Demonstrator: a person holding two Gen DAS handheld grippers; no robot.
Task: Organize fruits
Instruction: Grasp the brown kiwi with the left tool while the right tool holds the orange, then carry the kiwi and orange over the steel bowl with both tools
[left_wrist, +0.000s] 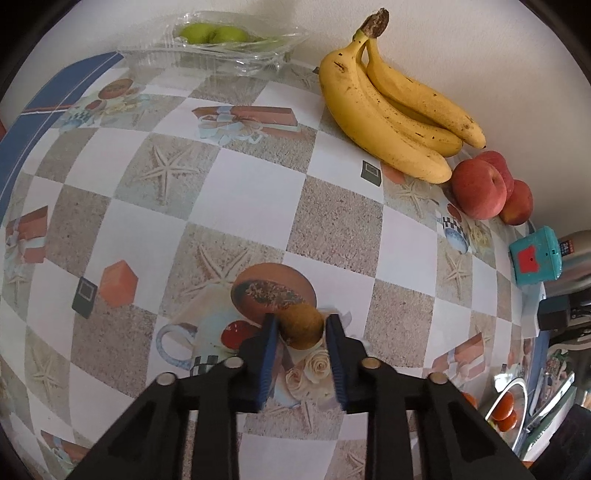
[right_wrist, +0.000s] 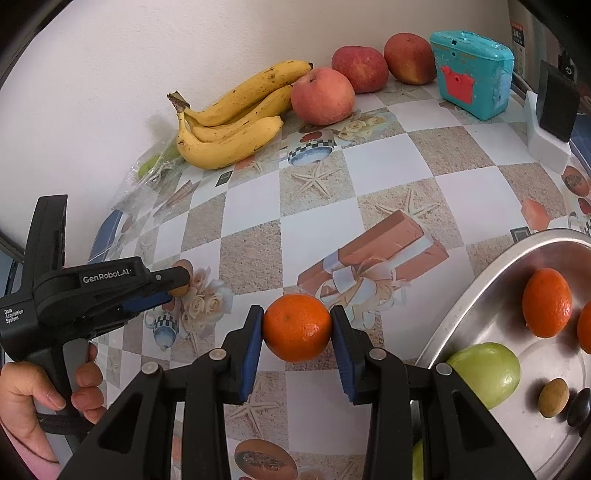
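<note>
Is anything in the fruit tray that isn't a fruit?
Yes. In the metal tray, beside the tangerines and green fruit, lie a smooth tan pebble-like thing and a shiny black one. They look like stones rather than fruit, though I cannot be sure.

"GenRobot.AI" read in white on left hand-held gripper (right_wrist: 173, 291) arm | "Data Acquisition System" printed on its body | "24" seen on far-right label (right_wrist: 517, 35)
</note>
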